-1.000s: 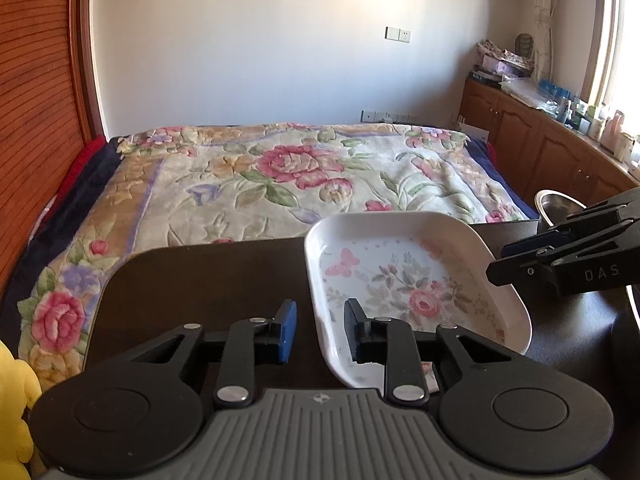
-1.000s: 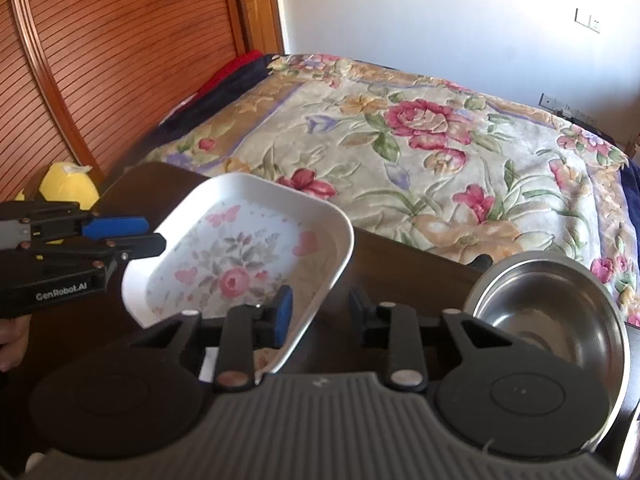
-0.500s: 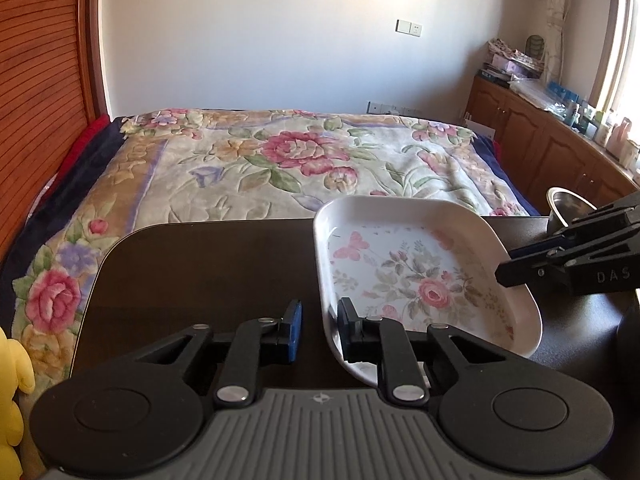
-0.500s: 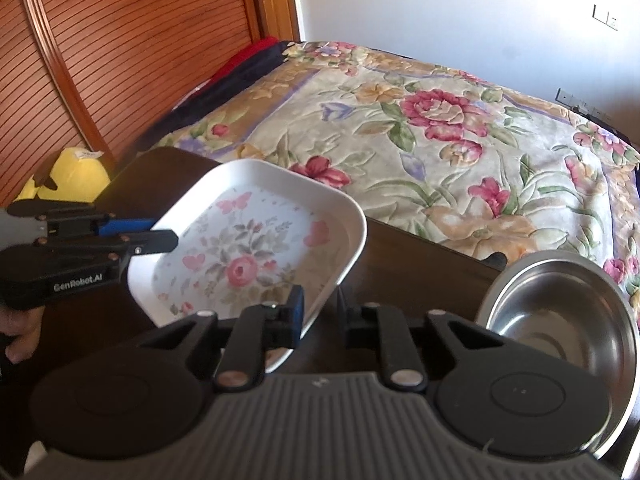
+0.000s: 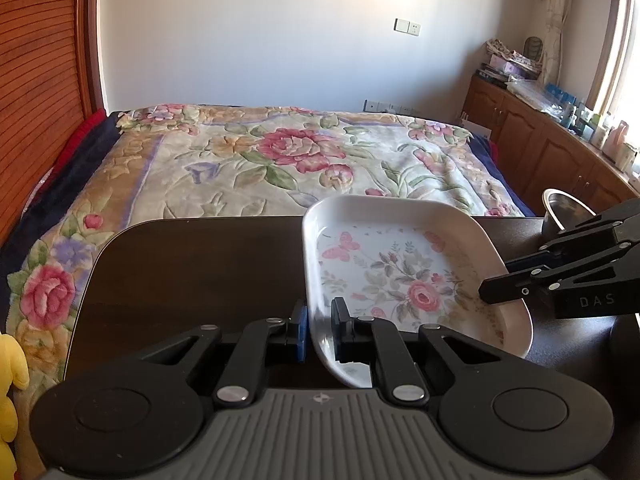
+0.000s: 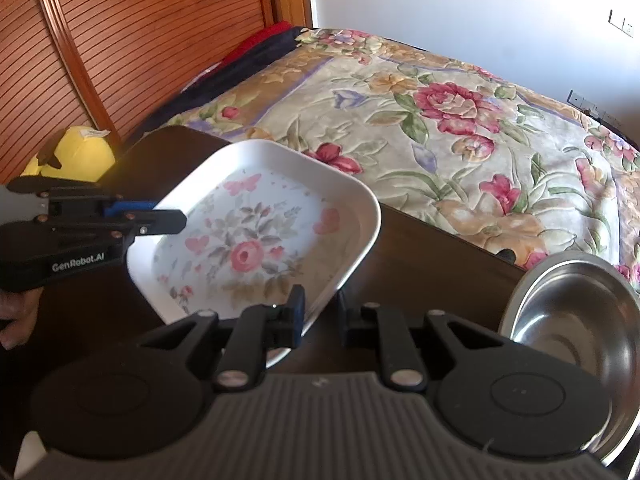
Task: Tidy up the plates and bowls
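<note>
A white square plate [image 5: 400, 272] with a pink rose and butterfly print sits over the dark table [image 5: 192, 272]. My left gripper [image 5: 320, 330] is shut on its near left rim, one pad on each side of the edge. My right gripper [image 5: 496, 284] comes in from the right and bites the opposite rim. In the right wrist view the plate [image 6: 248, 248] looks tilted, with its rim pinched in my right gripper [image 6: 322, 316]. My left gripper [image 6: 168, 216] holds the far side. A steel bowl [image 6: 572, 320] stands empty to the right of the plate.
A bed with a floral blanket [image 5: 280, 152] runs along the table's far edge. A yellow plush toy [image 6: 76, 156] sits off the table's left end. Wooden cabinets [image 5: 540, 140] with clutter on top line the right wall. A hand [image 6: 16, 320] holds the left gripper.
Both pairs of jaws have narrowed from a loose straddle to a pinch on the plate's rim. The plate sits slightly closer to both cameras; the bowl has not moved.
</note>
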